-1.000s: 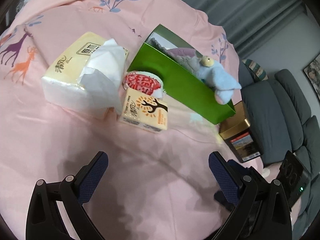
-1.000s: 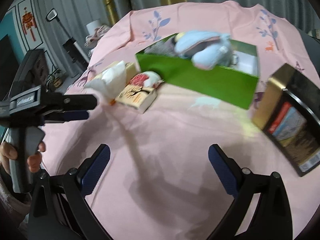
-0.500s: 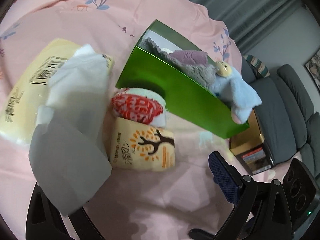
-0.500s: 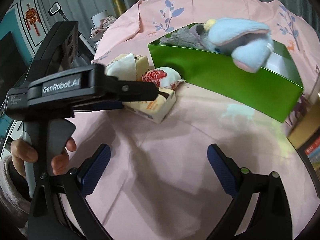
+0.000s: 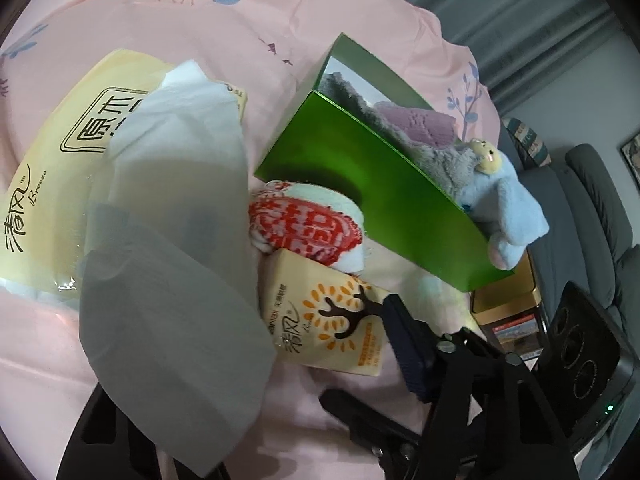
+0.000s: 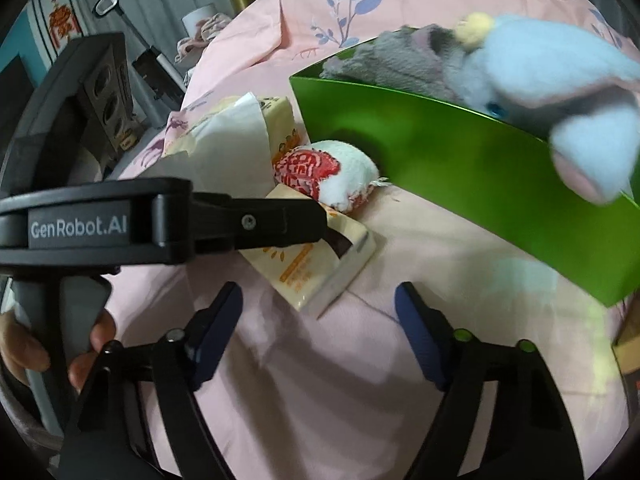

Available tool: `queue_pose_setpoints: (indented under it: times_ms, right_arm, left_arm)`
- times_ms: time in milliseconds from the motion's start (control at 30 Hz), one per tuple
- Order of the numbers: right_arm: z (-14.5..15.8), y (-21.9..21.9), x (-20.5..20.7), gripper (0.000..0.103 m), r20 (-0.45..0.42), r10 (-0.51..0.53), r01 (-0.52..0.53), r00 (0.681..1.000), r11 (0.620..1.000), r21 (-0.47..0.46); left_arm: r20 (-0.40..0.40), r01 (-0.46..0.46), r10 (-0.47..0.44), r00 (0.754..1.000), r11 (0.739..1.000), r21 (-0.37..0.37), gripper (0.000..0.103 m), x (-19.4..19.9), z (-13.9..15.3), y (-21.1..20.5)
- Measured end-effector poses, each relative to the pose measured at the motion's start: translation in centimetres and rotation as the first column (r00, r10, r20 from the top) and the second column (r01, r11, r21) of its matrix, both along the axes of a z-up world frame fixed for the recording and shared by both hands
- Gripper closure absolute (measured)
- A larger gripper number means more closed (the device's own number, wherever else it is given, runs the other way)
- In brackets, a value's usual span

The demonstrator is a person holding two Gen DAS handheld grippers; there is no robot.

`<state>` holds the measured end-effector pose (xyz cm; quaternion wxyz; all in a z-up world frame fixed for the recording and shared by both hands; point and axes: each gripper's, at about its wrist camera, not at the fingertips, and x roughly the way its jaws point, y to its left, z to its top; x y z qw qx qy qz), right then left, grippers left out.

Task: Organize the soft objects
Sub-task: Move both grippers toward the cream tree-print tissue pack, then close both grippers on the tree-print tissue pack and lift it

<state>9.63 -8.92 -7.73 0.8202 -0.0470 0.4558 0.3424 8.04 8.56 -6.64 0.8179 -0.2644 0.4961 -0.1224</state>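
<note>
dim indoor light, fisheye warp, motion blur

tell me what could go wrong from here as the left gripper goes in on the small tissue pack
1. A loose tissue sticking out of the big pack drapes over the left gripper's view and hides one of its fingers; it may get pinched along with the small pack.
2. The red-and-white cloth touches the small pack, so it may be dragged.
3. The blue plush hangs over the green box wall and could tip out if bumped.
</note>
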Motion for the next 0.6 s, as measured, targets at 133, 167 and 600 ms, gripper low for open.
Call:
queue_pose_setpoints:
  times_ms: [133,167,600]
  right_arm:
    - [-0.1,1.1,0.4,0.05,0.018,0.029,-0.028,0.999,0.999,-0.031]
    - [0.0,1.2,0.5,0.051,0.024,0.032,-0.031,0.999,0.999,-0.037]
    - [1.8,-1.3,-2.6,0.056,0.067,0.002,-0.002,0.998,1.0,-0.002]
  left_arm:
    - [0.003,0.012,-0.012,1.0,1.0,0.028,0.04,0.0,0.0,-0.2]
    - [0.004,0.014,-0.015,1.0,0.999,0.034,0.04,0.1,0.0,-0.3]
    - [0.032,0.049,-0.05,0.998,0.998,0.031,0.04,-2.8,1.9,-2.3]
